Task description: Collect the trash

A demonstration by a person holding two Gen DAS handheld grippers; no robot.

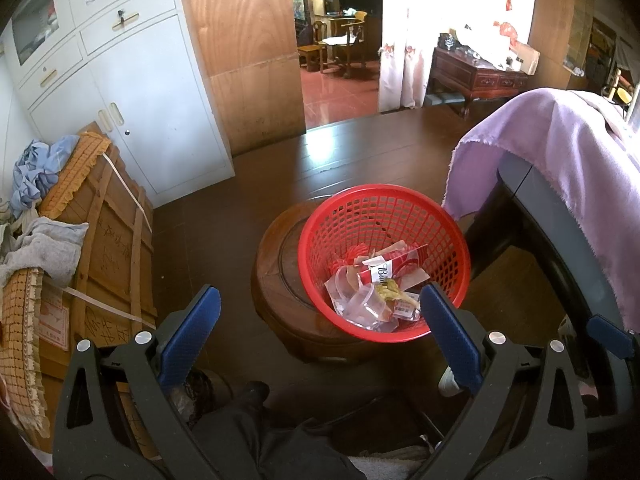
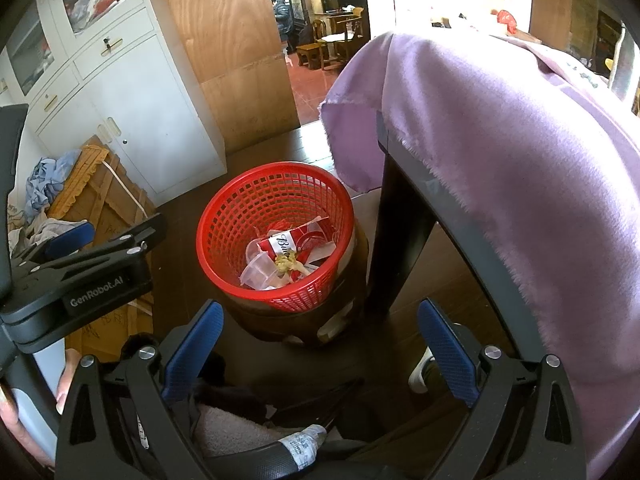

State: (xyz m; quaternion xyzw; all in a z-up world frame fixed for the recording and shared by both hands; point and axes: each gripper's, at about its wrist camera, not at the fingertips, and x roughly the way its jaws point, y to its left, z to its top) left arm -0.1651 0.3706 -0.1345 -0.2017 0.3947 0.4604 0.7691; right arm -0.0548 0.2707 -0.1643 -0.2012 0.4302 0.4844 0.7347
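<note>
The purple cloth (image 2: 500,152) drapes the table at right; any trash left likely lies up there, so my advice is to lift the grippers clear of its edge before reaching. The red basket (image 1: 320,252) sits on a round wooden stool (image 1: 276,280), holding clear plastic cups (image 1: 362,302), a red-and-white wrapper (image 1: 390,268) and scraps. The left gripper (image 1: 320,322) and right gripper (image 2: 320,338) hover near it, jaws spread, empty.

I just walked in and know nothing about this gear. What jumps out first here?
The bright red basket grabs the eye: it sits on a round dark wooden stool mid-floor, holding wrappers and clear plastic trash. To its right, a lilac cloth drapes over a table. Both the left gripper and right gripper show blue-padded jaws spread wide, empty.
</note>
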